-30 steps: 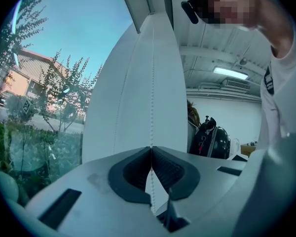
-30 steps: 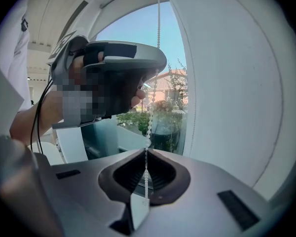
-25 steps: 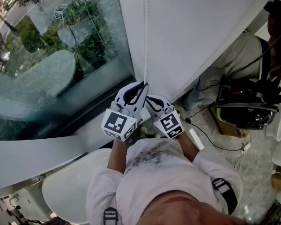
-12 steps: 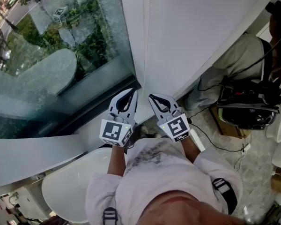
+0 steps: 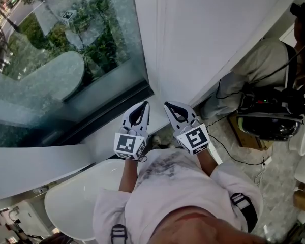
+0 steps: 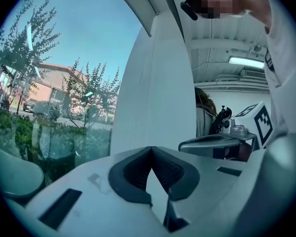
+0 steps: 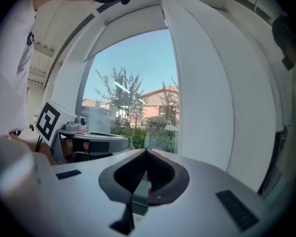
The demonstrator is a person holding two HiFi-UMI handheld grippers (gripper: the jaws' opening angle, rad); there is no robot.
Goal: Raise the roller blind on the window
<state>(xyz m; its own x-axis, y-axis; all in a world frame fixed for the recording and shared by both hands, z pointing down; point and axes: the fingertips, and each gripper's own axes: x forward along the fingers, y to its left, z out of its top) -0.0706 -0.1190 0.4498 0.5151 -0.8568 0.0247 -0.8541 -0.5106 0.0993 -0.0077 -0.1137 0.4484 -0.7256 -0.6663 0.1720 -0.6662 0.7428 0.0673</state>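
White fabric roller blind [image 7: 133,28] is seen only in the right gripper view, drawn up high at the window top. In the head view only the glass pane [image 5: 66,60] and white wall panel [image 5: 208,34] are shown. Left gripper [image 5: 144,105] is pinched closed on nothing. The jaws of the right gripper [image 5: 168,105] have just been closing and are now together, empty. A seated person [image 5: 254,70] is noted at right, well apart.

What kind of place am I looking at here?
Probably an office or workshop room: a large window faces trees and a building, a strip light is on the ceiling, and cables trail across the floor.
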